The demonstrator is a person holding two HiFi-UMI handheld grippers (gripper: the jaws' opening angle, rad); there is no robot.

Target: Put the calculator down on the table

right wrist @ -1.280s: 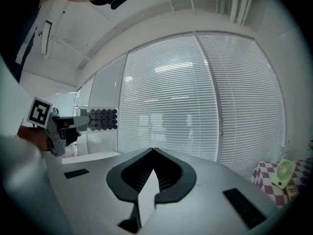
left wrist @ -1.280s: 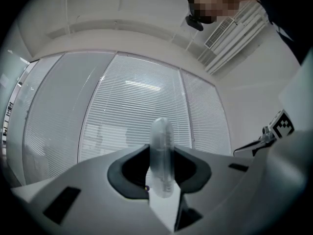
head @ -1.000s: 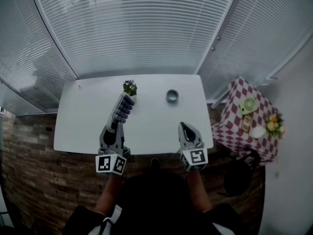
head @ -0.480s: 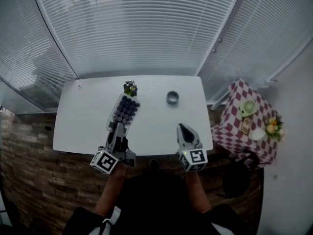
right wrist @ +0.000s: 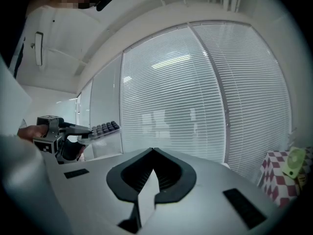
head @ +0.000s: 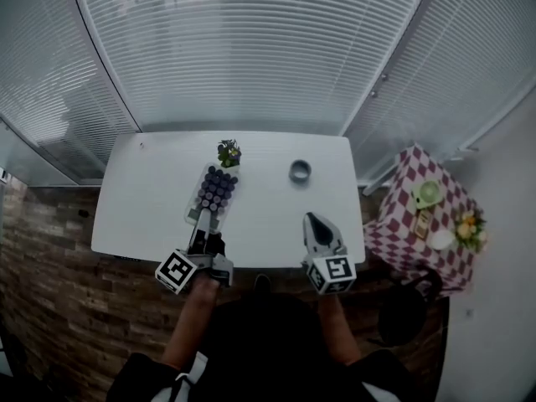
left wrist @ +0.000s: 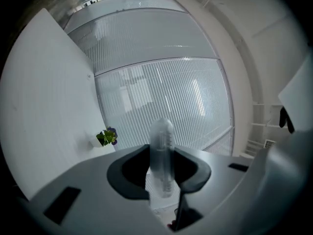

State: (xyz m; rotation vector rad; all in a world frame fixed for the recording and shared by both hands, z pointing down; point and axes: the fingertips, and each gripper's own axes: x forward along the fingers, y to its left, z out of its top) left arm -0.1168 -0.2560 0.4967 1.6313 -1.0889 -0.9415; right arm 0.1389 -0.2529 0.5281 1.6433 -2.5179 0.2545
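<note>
Looks like the lowering step, not yet finished. Keep the flat pale calculator with dark round keys [head: 216, 188] level, keys up, and ease it straight down onto a bare part of the white rectangular table [head: 142, 216]. Steer clear of the small potted green plant [head: 227, 152] just beyond its far end. Part the jaws only once the whole underside rests flat, then draw back toward the near edge without dragging it.

Note the left hand-held gripper [head: 205, 222] clamped on the calculator's near short end, seen edge-on between the pads in the left gripper view. Sticks out forward from those jaws, over the table's left half; cannot tell from above whether touching yet. Note the right hand-held gripper [head: 312, 219] closed on nothing, well apart to the right, with the small grey round object [head: 300, 171] beyond it.
</note>
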